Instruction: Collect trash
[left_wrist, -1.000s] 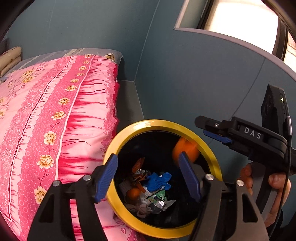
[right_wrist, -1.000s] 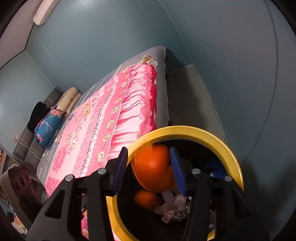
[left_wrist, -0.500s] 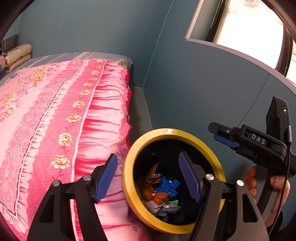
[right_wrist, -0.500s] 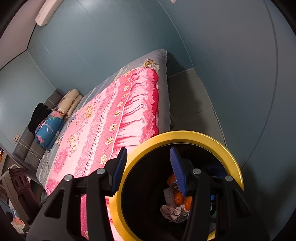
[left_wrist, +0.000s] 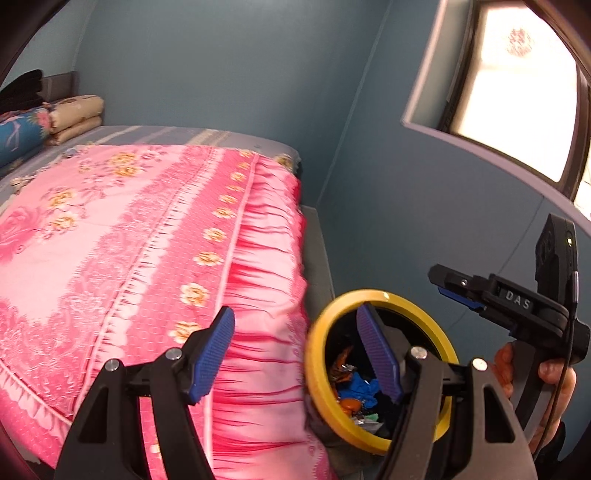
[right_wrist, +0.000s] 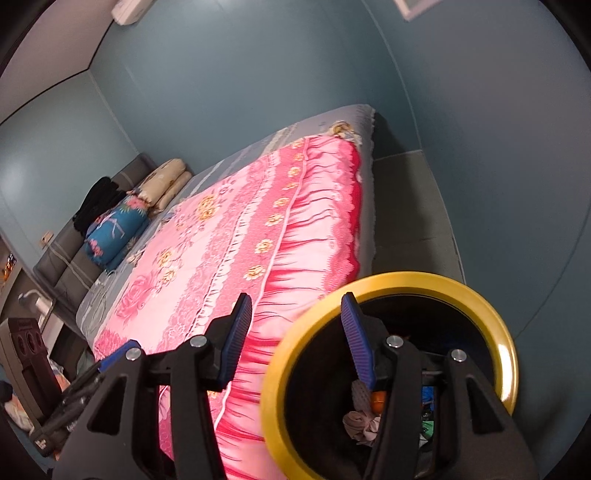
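A black trash bin with a yellow rim (left_wrist: 373, 296) stands on the floor between the bed and the wall; it also shows in the right wrist view (right_wrist: 417, 280). Inside lie mixed trash (left_wrist: 354, 384): orange pieces, a blue wrapper, foil and crumpled cloth (right_wrist: 360, 421). My left gripper (left_wrist: 299, 350) is open and empty, above the bed's edge and the bin's left rim. My right gripper (right_wrist: 295, 336) is open and empty over the bin's left rim; it also shows in the left wrist view (left_wrist: 458, 291) to the right of the bin.
A bed with a pink flowered cover (left_wrist: 129, 236) fills the left side. Folded blankets and pillows (right_wrist: 122, 221) lie at its far end. Blue walls close in on the right, with a window (left_wrist: 517, 92) above. A grey strip of floor (right_wrist: 406, 206) runs beside the bed.
The orange piece held over the bin by my right gripper has dropped in. Both grippers have swung left and up, so the bin sits further right in both views.
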